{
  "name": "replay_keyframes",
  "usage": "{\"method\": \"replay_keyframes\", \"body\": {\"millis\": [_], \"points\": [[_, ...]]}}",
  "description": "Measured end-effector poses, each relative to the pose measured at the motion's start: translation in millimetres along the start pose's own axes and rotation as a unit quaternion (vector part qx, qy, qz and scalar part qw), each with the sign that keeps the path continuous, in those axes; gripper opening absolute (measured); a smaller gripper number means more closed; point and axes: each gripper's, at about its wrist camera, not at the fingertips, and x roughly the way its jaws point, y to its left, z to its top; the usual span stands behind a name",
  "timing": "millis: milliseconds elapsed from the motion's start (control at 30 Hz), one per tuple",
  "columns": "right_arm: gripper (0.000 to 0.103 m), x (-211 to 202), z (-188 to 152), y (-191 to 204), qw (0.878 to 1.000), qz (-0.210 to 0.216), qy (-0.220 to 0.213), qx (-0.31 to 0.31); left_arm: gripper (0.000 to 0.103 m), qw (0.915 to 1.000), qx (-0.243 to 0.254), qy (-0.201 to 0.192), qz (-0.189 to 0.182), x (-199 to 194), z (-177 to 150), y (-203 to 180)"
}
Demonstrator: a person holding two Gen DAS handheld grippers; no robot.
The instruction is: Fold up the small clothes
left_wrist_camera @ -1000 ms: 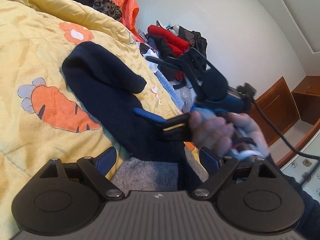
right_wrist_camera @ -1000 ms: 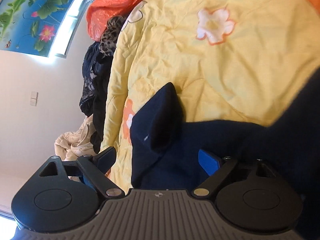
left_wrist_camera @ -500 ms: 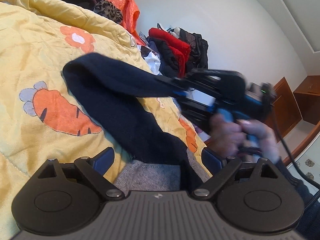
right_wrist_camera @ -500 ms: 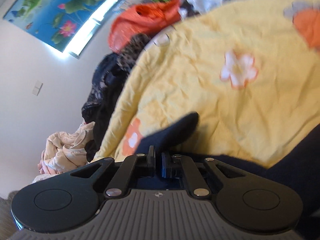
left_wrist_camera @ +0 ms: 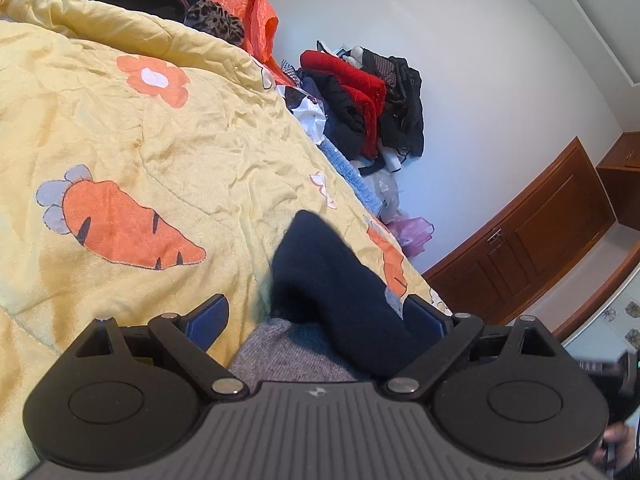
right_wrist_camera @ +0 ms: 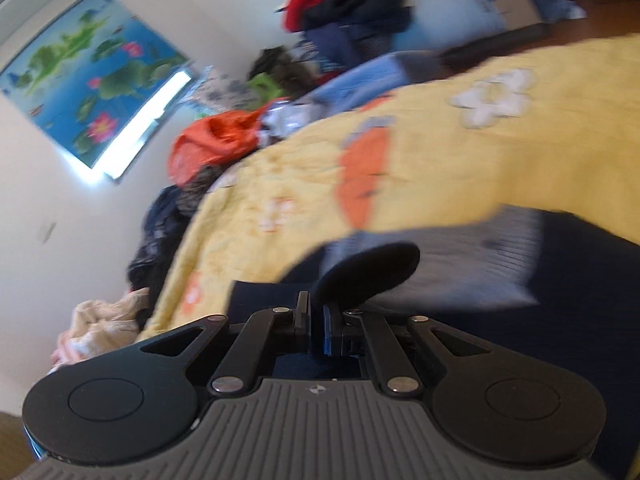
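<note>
Dark navy sock (left_wrist_camera: 332, 280) on the yellow quilt (left_wrist_camera: 160, 152) of the bed, near edge of the bed, doubled over itself. Grey cuff band (left_wrist_camera: 288, 356) lying flat just ahead of the left hand-held gripper (left_wrist_camera: 316, 320); navy toe end raised and draped back over it, tip pointing up and away toward the carrot print (left_wrist_camera: 120, 228).

Long axis in left wrist view: roughly from bottom right to upper left, along the line the gripper looks. Fold crease probably close under the camera, hidden by the gripper body.

Right hand-held gripper (right_wrist_camera: 316, 320) clamped on a rounded navy flap (right_wrist_camera: 368, 272), fabric pinched between closed pads. Right wrist view heavily smeared, so flap taken as the toe end of the same sock, not certain. Grey ribbed band (right_wrist_camera: 460, 260) just behind the flap there.

Reason for the hold, as judged: toe end carried over toward the cuff to halve the sock lengthwise, cuff left on the quilt as the anchor.

Left hand-held gripper wide open, blue pads (left_wrist_camera: 208, 316) either side of the cuff, not pressing it. Seems parked to pin the cuff if it slides.

Beyond: orange bag (left_wrist_camera: 240, 12) and dark clothes at the far bed edge, red and black pile (left_wrist_camera: 360, 96) against the white wall, wooden cabinet (left_wrist_camera: 540, 232) to the right.
</note>
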Motion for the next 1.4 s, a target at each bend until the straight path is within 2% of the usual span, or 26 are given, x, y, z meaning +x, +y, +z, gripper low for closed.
{"method": "replay_keyframes", "body": {"millis": [133, 400, 600, 1000, 1167, 1233, 1267, 1300, 1367, 1400], "points": [[0.015, -17.3, -16.9, -29.7, 0.999, -0.020, -0.012, 0.024, 0.095, 0.9999, 0.010, 0.004, 0.009, 2.1, -1.3, -3.4], [0.015, -34.3, -25.7, -38.1, 0.999, -0.021, -0.028, 0.029, 0.095, 0.9994, 0.025, 0.011, 0.023, 3.9, -2.4, -6.2], [0.015, -58.3, -31.9, -64.8, 0.998, -0.031, -0.038, 0.049, 0.095, 0.9994, 0.025, 0.011, 0.023, 3.8, -2.3, -6.6], [0.015, -44.4, -54.7, -88.5, 0.996, -0.053, -0.014, 0.065, 0.095, 0.9994, 0.025, 0.011, 0.023, 4.1, -2.2, -6.8], [0.015, -42.3, -63.0, -93.0, 0.996, -0.053, -0.021, 0.071, 0.095, 0.9993, 0.025, 0.011, 0.023, 4.1, -2.2, -6.9], [0.020, -44.6, -64.6, -95.0, 0.995, -0.049, -0.031, 0.086, 0.095, 0.9993, 0.025, 0.011, 0.024, 4.1, -2.3, -7.0], [0.032, -47.8, -64.0, -94.8, 0.994, -0.046, -0.040, 0.095, 0.095, 0.9993, 0.025, 0.011, 0.024, 4.1, -2.3, -7.1], [0.046, -53.6, -63.3, -91.2, 0.992, -0.050, -0.062, 0.099, 0.095, 0.9993, 0.025, 0.011, 0.024, 4.1, -2.3, -7.0], [0.059, -67.5, -63.3, -72.1, 0.985, -0.091, -0.132, 0.065, 0.095, 0.9993, 0.026, 0.011, 0.024, 4.1, -2.4, -7.2], [0.059, -70.8, -64.2, -58.1, 0.980, -0.112, -0.160, 0.030, 0.095, 0.9993, 0.027, 0.011, 0.025, 4.2, -2.5, -7.5]]}}
